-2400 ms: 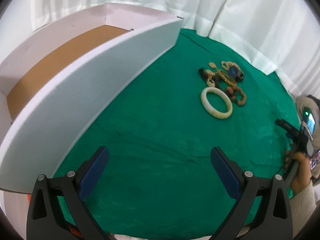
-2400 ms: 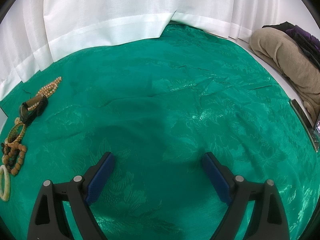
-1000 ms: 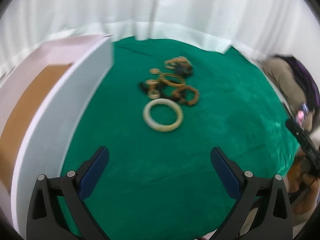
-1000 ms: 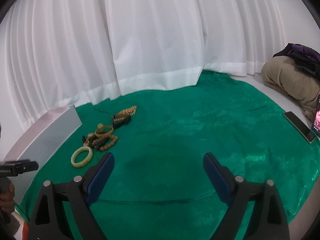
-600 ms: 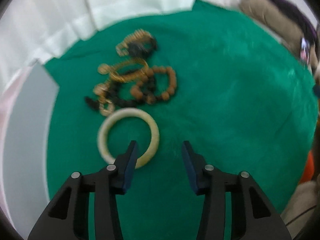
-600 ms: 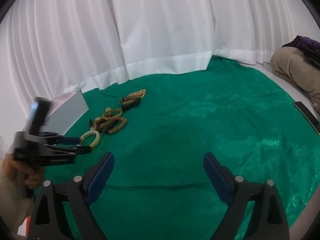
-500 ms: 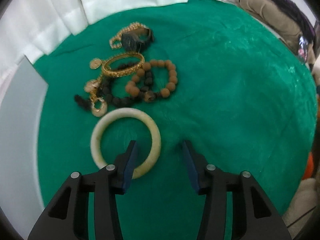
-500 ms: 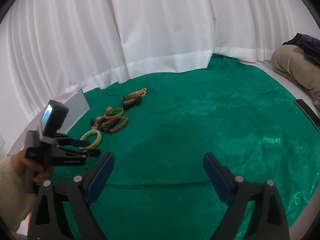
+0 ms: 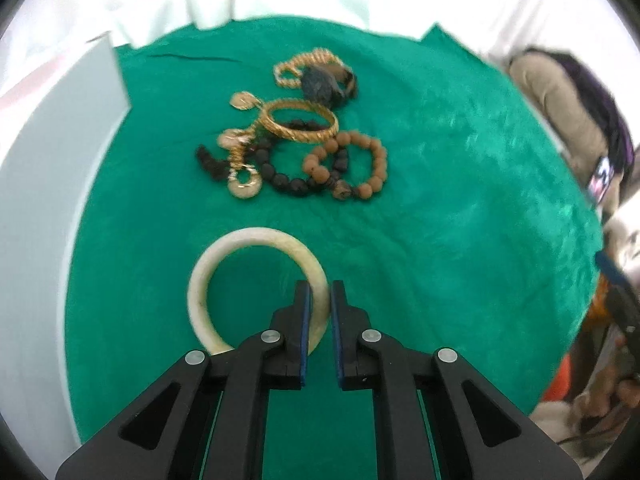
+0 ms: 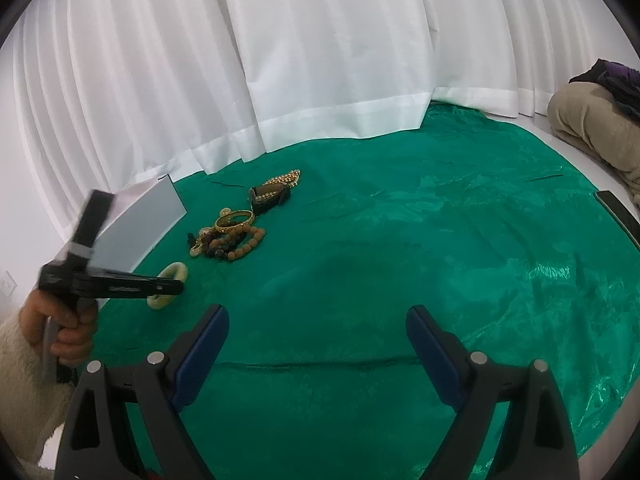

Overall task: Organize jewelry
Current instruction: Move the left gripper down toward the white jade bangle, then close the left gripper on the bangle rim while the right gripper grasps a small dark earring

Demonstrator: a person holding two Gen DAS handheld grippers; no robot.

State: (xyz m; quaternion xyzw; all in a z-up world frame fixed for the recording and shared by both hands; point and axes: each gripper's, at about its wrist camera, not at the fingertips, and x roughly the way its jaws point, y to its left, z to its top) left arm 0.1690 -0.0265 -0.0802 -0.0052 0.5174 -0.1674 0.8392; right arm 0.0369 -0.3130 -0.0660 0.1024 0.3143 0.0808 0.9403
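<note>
My left gripper (image 9: 319, 294) is shut on the right side of a cream bangle (image 9: 224, 256), one finger inside the ring and one outside. From the right wrist view the bangle (image 10: 173, 272) looks lifted and tilted in the left gripper (image 10: 180, 287). Beyond it lies a pile: a gold bangle (image 9: 299, 126), a brown bead bracelet (image 9: 362, 168), a black bead bracelet (image 9: 284, 178), a gold chain (image 9: 298, 65) and a dark watch (image 9: 326, 82). My right gripper (image 10: 316, 330) is open and empty over the green cloth (image 10: 400, 240).
A white box (image 9: 44, 168) with its flap stands at the left. White curtains (image 10: 280, 60) hang behind the cloth. Folded clothing (image 10: 592, 128) and a dark phone (image 10: 620, 212) lie at the right edge.
My left gripper came down on the cream bangle and closed on its right side. The right gripper stayed open and pulled back to a wider view.
</note>
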